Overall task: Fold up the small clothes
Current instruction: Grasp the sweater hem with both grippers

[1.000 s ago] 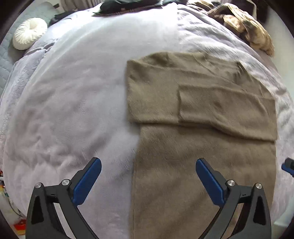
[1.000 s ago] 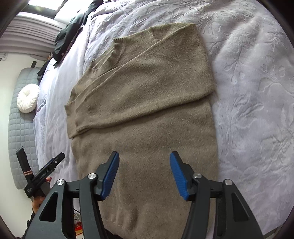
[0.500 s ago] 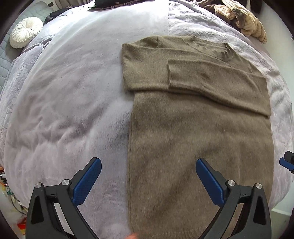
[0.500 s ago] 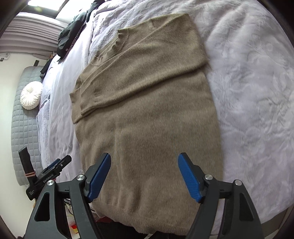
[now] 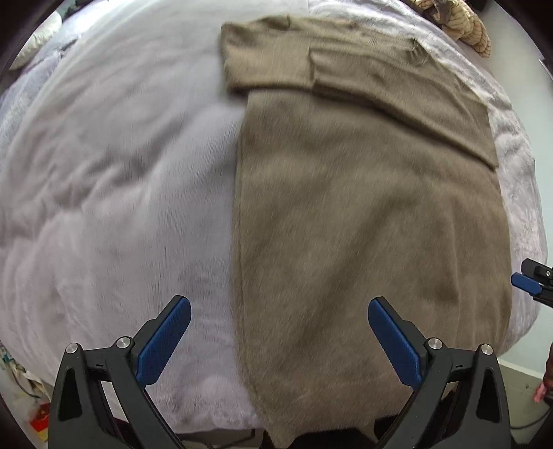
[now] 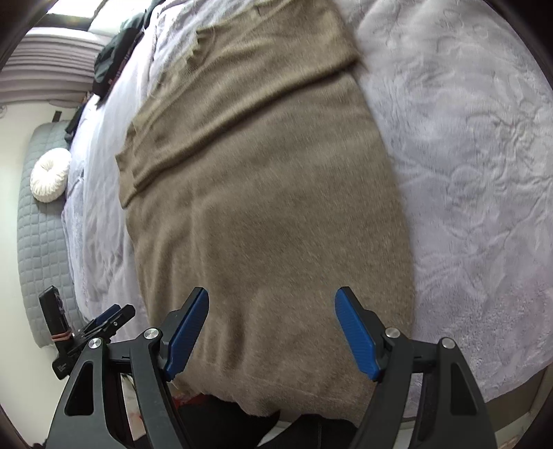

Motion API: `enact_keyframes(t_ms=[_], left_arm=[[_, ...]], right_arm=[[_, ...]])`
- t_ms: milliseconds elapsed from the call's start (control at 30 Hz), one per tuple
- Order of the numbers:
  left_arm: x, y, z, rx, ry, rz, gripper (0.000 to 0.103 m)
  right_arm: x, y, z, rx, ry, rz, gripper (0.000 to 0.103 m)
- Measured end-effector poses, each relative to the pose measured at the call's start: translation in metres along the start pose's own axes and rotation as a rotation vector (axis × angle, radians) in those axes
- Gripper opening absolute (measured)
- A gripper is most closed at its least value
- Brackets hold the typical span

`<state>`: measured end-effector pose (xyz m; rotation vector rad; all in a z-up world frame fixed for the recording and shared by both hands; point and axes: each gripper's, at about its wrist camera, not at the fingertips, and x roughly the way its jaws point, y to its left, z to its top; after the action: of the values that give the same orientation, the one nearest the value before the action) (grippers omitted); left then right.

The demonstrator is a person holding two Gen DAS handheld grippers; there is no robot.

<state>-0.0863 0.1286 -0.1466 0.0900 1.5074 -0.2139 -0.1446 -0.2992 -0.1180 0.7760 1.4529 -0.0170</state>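
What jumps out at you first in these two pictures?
A big olive-brown sweater lies flat on a pale lilac bedspread, sleeves folded across its chest, hem at the bed's near edge. Two open blue-padded grippers frame it: the left gripper over its side edge, the right gripper above its hem.

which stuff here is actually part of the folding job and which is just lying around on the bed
Part of the job:
- olive-brown knitted sweater
- left gripper
- right gripper

Lying about:
- round white ruffled cushion
- black clothes heap
- tan patterned garment
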Motion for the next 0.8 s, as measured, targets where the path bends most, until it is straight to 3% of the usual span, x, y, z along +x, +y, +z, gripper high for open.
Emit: enact_keyframes(t_ms=[233, 400, 600, 700, 800], left_arm=[[0.023, 0.007, -0.043, 0.026, 0.13, -0.107, 0.103], [0.037, 0.001, -0.067, 0.035, 0.216, -0.204, 0.103], [0.038, -0.014, -0.076, 0.068, 0.229, -0.225, 0.103], [0.036, -0.013, -0.074, 0.049, 0.229, -0.272, 0.103], [0.037, -0.011, -0.07, 0.053, 0.234, -0.272, 0.103]], right_arm=[[0.016, -0.026, -0.023, -0.031, 0.127, 0.004, 0.079], [0.01, -0.044, -0.044, -0.04, 0.18, 0.076, 0.078], [0.007, -0.059, -0.064, -0.023, 0.23, 0.137, 0.078], [0.014, -0.062, -0.072, -0.031, 0.261, 0.144, 0.079], [0.029, -0.067, -0.078, -0.009, 0.283, 0.136, 0.079]])
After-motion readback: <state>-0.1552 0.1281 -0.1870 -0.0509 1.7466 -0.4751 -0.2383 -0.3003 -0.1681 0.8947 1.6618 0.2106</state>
